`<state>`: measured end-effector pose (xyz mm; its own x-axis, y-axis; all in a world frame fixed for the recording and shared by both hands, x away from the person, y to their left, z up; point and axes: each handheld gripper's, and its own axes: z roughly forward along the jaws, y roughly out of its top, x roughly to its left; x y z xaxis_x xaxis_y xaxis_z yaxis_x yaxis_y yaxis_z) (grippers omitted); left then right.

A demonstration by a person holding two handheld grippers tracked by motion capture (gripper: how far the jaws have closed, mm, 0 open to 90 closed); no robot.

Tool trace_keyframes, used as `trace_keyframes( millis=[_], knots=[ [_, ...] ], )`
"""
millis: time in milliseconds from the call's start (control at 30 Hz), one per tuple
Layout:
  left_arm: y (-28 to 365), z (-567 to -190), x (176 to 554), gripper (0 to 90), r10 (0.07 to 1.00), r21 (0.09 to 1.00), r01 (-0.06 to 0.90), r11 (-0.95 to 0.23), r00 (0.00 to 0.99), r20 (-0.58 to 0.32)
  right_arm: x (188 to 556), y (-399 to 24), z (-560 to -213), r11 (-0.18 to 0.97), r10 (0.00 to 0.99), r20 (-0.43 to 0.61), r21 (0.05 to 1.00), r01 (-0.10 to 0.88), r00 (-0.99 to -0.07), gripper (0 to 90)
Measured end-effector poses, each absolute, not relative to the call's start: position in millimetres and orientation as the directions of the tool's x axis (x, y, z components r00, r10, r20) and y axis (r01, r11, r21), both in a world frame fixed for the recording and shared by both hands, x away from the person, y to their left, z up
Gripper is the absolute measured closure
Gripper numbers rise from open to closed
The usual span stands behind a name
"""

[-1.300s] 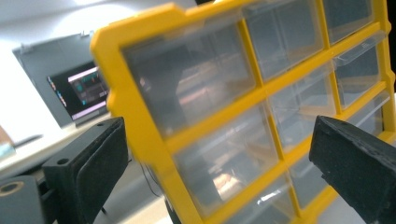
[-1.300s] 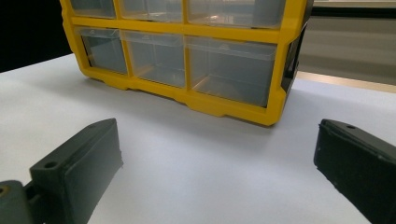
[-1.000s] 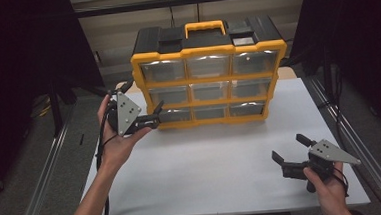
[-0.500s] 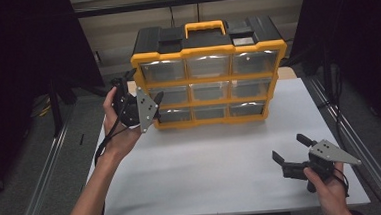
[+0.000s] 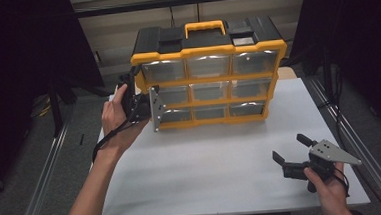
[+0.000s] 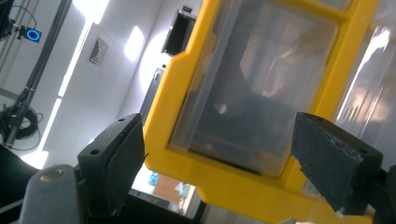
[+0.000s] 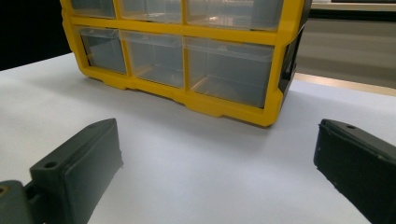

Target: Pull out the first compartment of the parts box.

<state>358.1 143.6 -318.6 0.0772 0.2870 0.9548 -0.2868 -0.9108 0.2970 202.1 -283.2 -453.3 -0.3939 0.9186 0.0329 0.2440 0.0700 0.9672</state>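
A yellow and black drawer cabinet with clear drawers stands upright at the back of the white table. My left gripper is at its left side, level with the middle row of drawers. In the left gripper view, the left gripper straddles the yellow frame edge and a clear drawer. Its jaws have just been closing, and the pads do not clearly press. My right gripper rests open near the table's front right corner. Between the right gripper's jaws is bare table, with the cabinet farther off.
Metal rails run along the left and right of the table. Dark curtains hang on both sides. White tabletop stretches between the cabinet and the front edge.
My left hand has moved up and right to the cabinet's left edge and turned, so its jaws now straddle the yellow frame. The right hand has kept still.
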Motion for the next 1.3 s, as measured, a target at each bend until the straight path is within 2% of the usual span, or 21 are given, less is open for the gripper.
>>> trace_keyframes(
  millis=[333, 500, 667, 833, 967, 1300],
  knots=[
    [139.4, -322.1, 364.6, 35.5, 0.172, 0.18, -0.287, -0.941, 0.054, 0.984, 202.5, -283.5, -453.5, 0.072, 0.92, 0.029, 0.968, 0.24, -0.392, 0.6],
    [139.0, -323.0, 370.5, 32.9, 0.144, 0.146, -0.288, -0.947, 0.029, 0.989, 202.9, -283.3, -454.0, 0.073, 0.918, 0.03, 0.967, 0.244, -0.394, 0.6],
    [139.1, -322.2, 375.0, 39.2, 0.105, 0.112, -0.303, -0.946, 0.039, 0.994, 202.8, -283.1, -453.9, 0.071, 0.918, 0.032, 0.968, 0.242, -0.395, 0.6],
    [138.4, -321.8, 378.5, 39.0, 0.121, 0.131, -0.302, -0.944, 0.053, 0.991, 202.4, -282.9, -453.5, 0.075, 0.916, 0.03, 0.967, 0.243, -0.4, 0.6],
    [138.0, -321.8, 379.0, 39.6, 0.097, 0.106, -0.302, -0.948, 0.043, 0.994, 202.6, -283.0, -453.5, 0.074, 0.916, 0.03, 0.967, 0.242, -0.4, 0.6],
    [138.5, -317.6, 377.6, 56.9, 0.072, 0.069, -0.289, -0.955, 0.002, 0.997, 202.3, -283.3, -453.3, 0.073, 0.918, 0.03, 0.967, 0.242, -0.395, 0.6]
  ],
)
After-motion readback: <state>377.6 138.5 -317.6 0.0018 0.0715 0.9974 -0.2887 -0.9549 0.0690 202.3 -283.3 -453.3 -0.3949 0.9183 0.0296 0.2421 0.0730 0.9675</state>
